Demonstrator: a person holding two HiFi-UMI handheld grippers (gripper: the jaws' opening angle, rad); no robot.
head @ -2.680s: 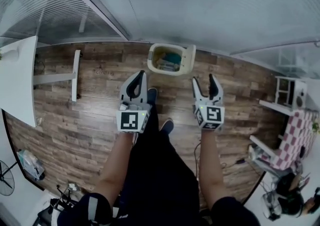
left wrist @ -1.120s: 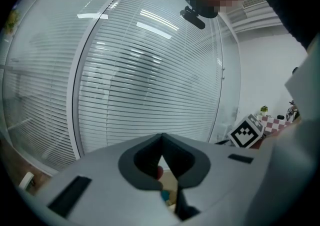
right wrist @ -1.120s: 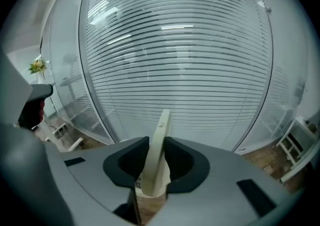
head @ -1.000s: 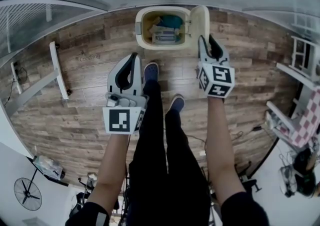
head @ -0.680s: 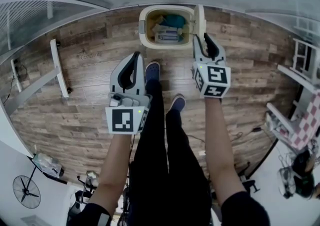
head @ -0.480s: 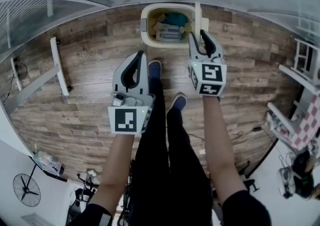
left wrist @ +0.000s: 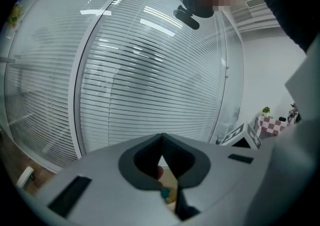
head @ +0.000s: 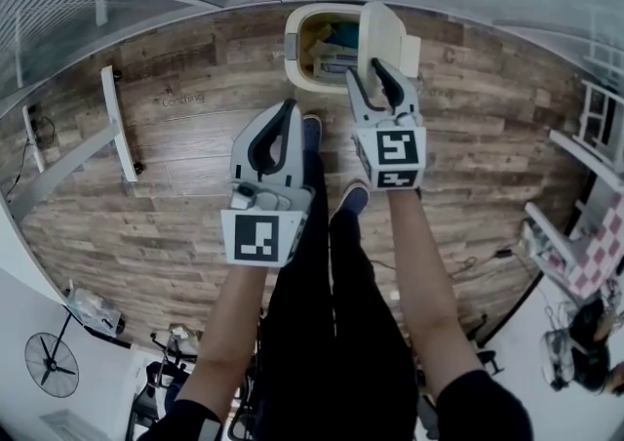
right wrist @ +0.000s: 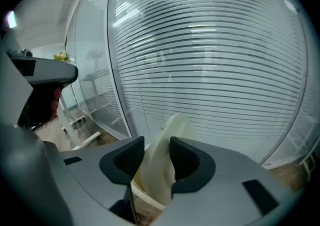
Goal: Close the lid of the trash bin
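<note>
The cream trash bin (head: pixel 295 51) stands on the wooden floor at the top of the head view, with trash showing inside. Its lid (head: pixel 382 34) leans over the opening from the right, part way down. My right gripper (head: pixel 370 73) is at the lid's near edge. Its jaws are opening, and the lid (right wrist: pixel 161 162) stands in the gap between them. My left gripper (head: pixel 290 109) hangs shut and empty to the left of the bin, apart from it. In the left gripper view its fingertips (left wrist: pixel 161 139) meet.
The person's legs and blue shoes (head: pixel 353 197) are just below the bin. A white table leg (head: pixel 115 122) lies on the floor at the left. A glass wall with blinds (right wrist: pixel 210 70) runs behind the bin. A white rack (head: pixel 597 112) and a chequered item (head: pixel 595 254) are at the right.
My right gripper has moved left with the lid between its jaws. The lid has swung from upright to leaning over the bin. The left gripper has barely moved.
</note>
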